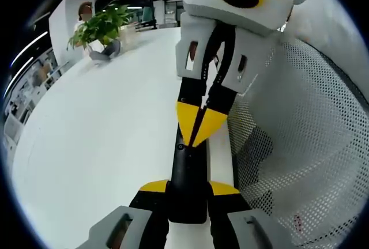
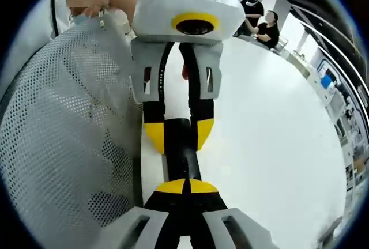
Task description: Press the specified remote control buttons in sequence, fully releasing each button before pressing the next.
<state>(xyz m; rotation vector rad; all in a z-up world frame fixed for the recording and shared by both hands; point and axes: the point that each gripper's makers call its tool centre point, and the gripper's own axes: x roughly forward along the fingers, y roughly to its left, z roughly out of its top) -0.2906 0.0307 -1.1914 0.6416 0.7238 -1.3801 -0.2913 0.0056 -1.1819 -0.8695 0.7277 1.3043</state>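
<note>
Lying between opposing fingers (image 1: 187, 194), a slim black remote (image 1: 188, 174).

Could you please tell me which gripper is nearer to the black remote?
Left. The left gripper clamps the remote between its fingers, in contact; the right gripper, fingers shut, sits over its top face, touching or just above.

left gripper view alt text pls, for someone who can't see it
A black remote control lies on a white table, clamped at its near end by the left claw, while the right claw, jaws shut, presses its yellow tips on the far end. White mesh fabric is at right, a potted plant far off.
</note>
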